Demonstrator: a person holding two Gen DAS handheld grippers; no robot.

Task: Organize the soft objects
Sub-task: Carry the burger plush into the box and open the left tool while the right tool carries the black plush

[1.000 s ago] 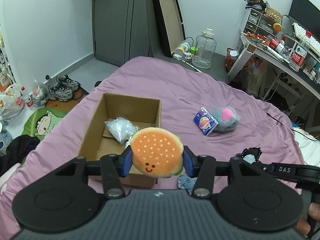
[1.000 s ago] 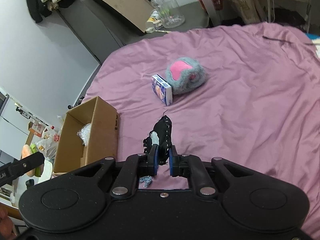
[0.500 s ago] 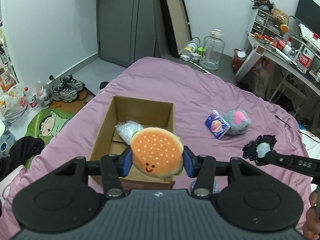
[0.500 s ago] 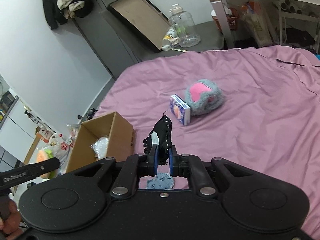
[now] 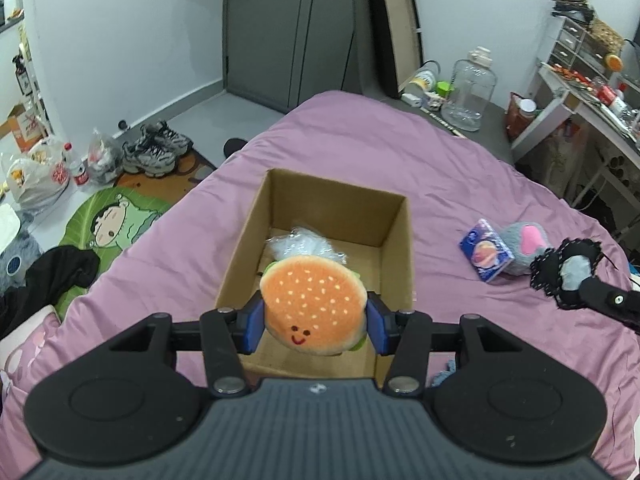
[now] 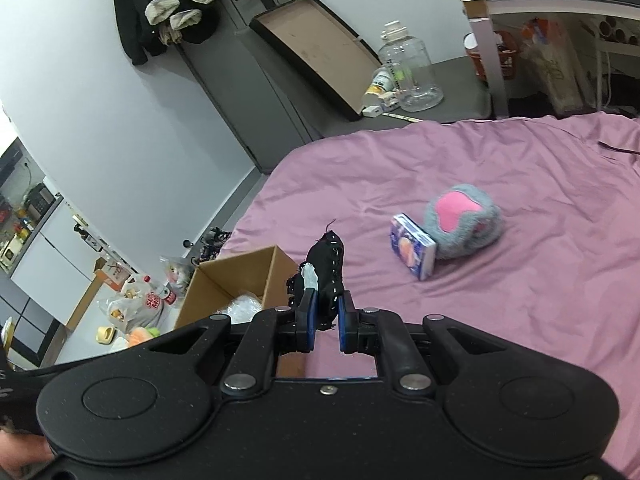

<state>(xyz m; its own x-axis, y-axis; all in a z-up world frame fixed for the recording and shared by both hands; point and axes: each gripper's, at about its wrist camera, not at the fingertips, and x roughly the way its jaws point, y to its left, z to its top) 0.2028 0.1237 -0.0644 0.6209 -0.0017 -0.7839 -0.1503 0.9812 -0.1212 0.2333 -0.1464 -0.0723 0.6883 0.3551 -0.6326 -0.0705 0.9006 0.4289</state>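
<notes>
My left gripper (image 5: 314, 326) is shut on an orange burger plush (image 5: 314, 308) with a smiling face, held above the near end of an open cardboard box (image 5: 396, 256) on the purple bed. A clear plastic bag (image 5: 302, 242) lies inside the box. My right gripper (image 6: 325, 326) is shut on a small black fabric toy (image 6: 326, 268) with a grey patch; the toy also shows in the left wrist view (image 5: 566, 272), right of the box. The box shows at lower left in the right wrist view (image 6: 240, 280).
A grey and pink plush (image 6: 464, 224) and a small blue packet (image 6: 412, 250) lie on the purple bed sheet (image 6: 520, 288) right of the box. A blue fabric piece (image 5: 442, 374) lies near the box's corner. Shoes, bags and a green mat (image 5: 108, 224) cover the floor at left.
Both grippers have risen and moved toward the box. The burger plush is now over the box's near end. The right gripper has lifted the black toy off the bed.
</notes>
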